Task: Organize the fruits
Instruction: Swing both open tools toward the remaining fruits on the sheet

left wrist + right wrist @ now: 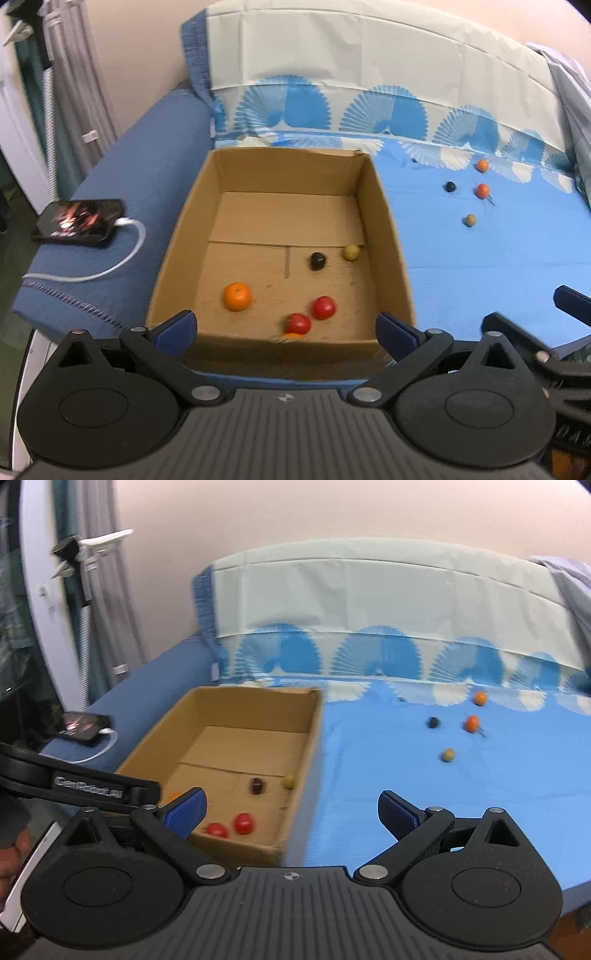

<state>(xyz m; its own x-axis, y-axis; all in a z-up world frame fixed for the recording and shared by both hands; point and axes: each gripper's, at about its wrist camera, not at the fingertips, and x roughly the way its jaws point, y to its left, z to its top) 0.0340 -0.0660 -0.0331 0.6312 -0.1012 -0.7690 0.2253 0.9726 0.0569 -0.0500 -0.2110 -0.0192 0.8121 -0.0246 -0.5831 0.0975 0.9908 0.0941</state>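
An open cardboard box (pixel 384 236) (pixel 306 738) sits on the blue bed cover. Inside lie an orange (pixel 237 296), two red fruits (pixel 324 307) (pixel 298 324), a dark fruit (pixel 317 260) and a yellow-green fruit (pixel 351 252); a small orange piece (pixel 293 335) shows at the near wall. On the cover to the right lie two orange fruits (pixel 481 165) (pixel 482 190), a dark fruit (pixel 449 187) and a yellow-green fruit (pixel 470 220). My left gripper (pixel 286 328) is open and empty over the box's near edge. My right gripper (pixel 291 810) is open and empty beside the box's right wall.
A phone (pixel 79 221) with a white cable (pixel 129 251) lies on the blue armrest left of the box. A patterned cover drapes the backrest (pixel 369 74). A wall and a curtain stand at the left. The left gripper's arm (pixel 74 786) shows in the right wrist view.
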